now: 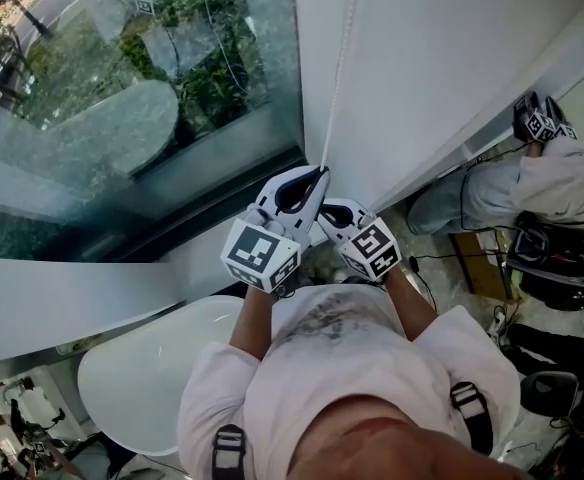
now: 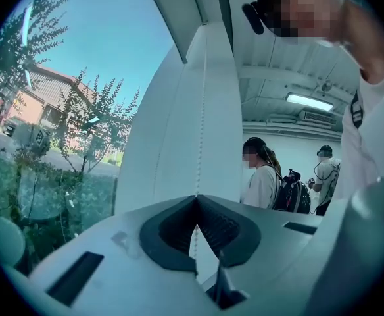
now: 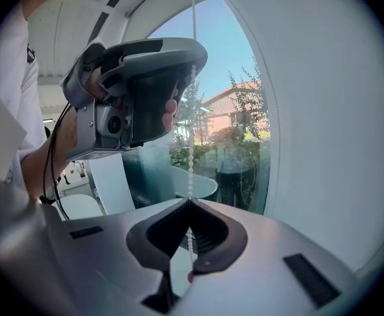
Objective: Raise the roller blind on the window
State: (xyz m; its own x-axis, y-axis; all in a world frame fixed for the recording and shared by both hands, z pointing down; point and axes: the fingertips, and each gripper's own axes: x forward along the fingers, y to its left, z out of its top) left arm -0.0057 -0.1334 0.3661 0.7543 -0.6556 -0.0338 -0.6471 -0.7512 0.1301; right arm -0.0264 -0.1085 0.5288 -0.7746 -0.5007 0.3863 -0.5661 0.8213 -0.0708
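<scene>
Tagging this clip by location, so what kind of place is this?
Probably an office or lab workroom: a tall window with a bead chain, a ceiling strip light, and people with backpacks.

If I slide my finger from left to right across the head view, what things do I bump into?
First the window glass → left claw, shut on the bead cord → right claw, shut on the same cord → another person low down by the wall.
</scene>
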